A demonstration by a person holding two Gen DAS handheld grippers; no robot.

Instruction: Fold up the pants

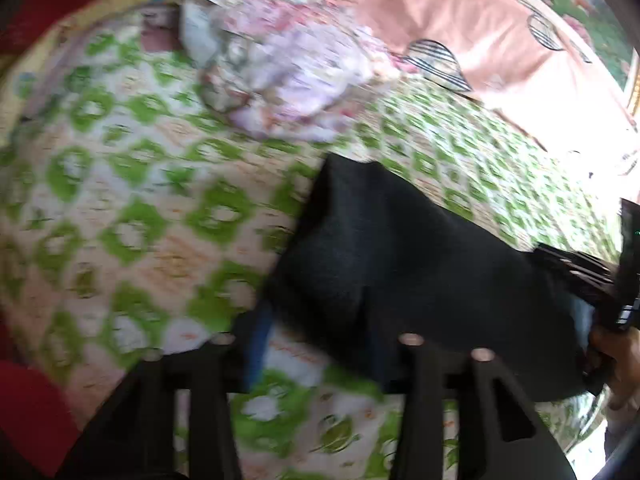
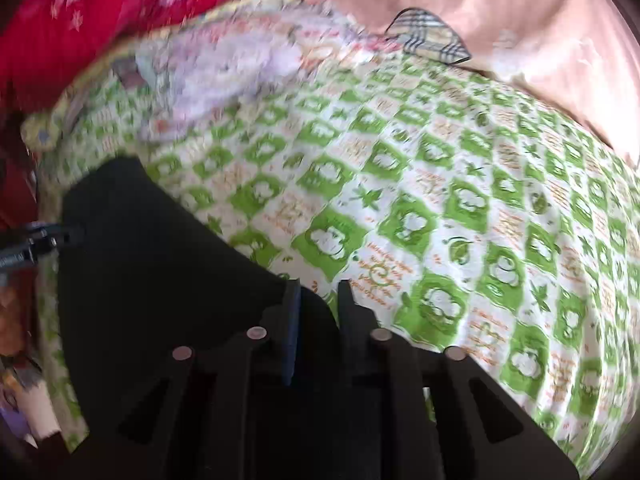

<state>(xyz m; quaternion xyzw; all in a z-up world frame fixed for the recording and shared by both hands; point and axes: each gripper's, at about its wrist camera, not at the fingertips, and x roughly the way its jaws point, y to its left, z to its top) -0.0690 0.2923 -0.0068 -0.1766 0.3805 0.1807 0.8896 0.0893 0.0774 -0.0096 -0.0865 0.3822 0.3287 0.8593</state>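
Pants: black pants (image 1: 400, 248) lie bunched on the bed sheet (image 1: 132, 200), near its front edge, stretched between the two claws.
Left claw: the left claw (image 1: 320, 336) has its jaws wide apart, with sheet showing through the gap. The pants edge crosses the tips. The picture is blurred, but nothing seems pinched.
Right claw: the right claw (image 2: 318, 292) has its jaws a little apart. A fold of the pants lies between the fingers and is not clamped.
Left view only: a hand (image 1: 616, 356) holds the other claw at the right end of the pants.
Right view only: orange writing on the sheet shows sharply.
Surface: a white sheet with green diamond shapes covers the bed.
Far side: a lilac floral bundle (image 1: 288, 68) lies on the sheet. A pink cover (image 1: 460, 12) with checked patches is at the far right corner and a red cloth (image 2: 100, 4) at the far left.
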